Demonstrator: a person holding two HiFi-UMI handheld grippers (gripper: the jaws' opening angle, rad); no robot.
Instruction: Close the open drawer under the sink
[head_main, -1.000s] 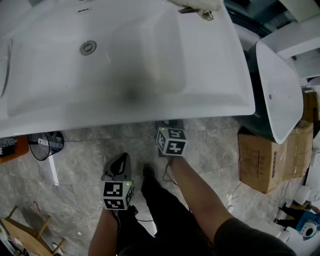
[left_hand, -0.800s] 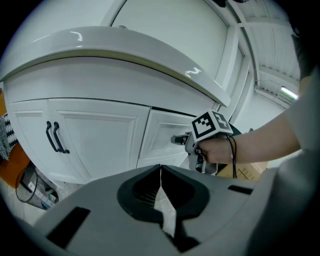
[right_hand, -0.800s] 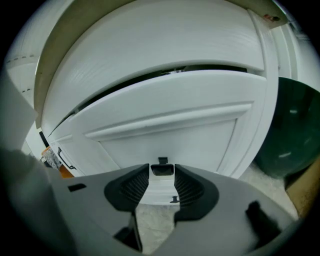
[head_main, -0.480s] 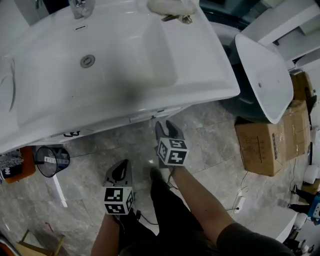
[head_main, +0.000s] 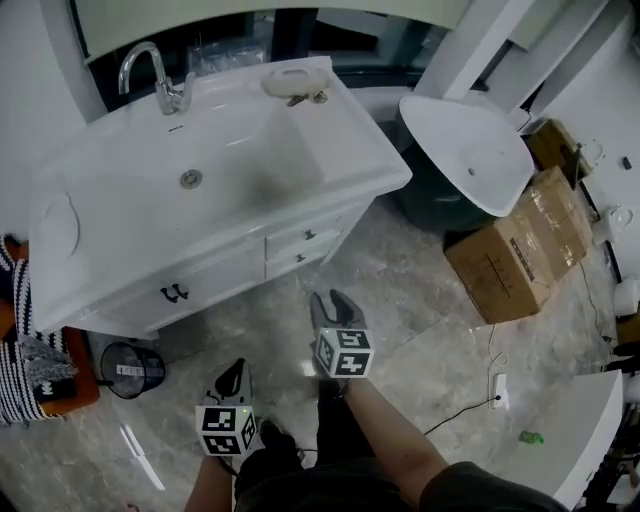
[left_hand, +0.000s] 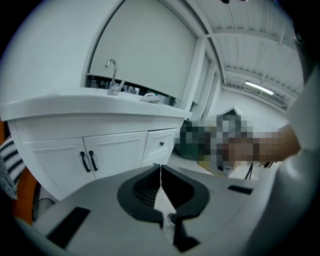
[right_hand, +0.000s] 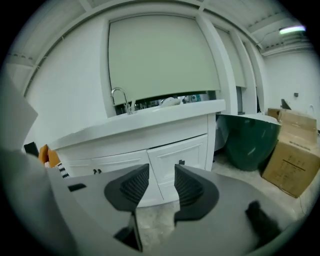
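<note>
At the bottom of the head view the left gripper (head_main: 233, 374) sits lower left, its fingers pressed together with nothing between them, as its own view shows (left_hand: 160, 170). The right gripper (head_main: 335, 300) is just above and right of it, near mid-frame; its fingers stand a little apart and empty (right_hand: 161, 182). Both hang over the grey stone floor (head_main: 420, 300), clear of the cabinet (head_main: 230, 275), and point toward it.

Beyond them, the drawer (head_main: 305, 238) lies at the centre of the head view, on the cabinet's right end under the sink (head_main: 350, 130). Its front looks flush with the frame, though a thin dark line along its top edge in the right gripper view (right_hand: 181, 160) makes that hard to be sure of. To its left are two doors (head_main: 175, 293) with black handles.

Farther up, the faucet (head_main: 160, 75) stands at the sink's back edge, upper left. A cardboard box (head_main: 510, 250) rests on the floor at the right.
</note>
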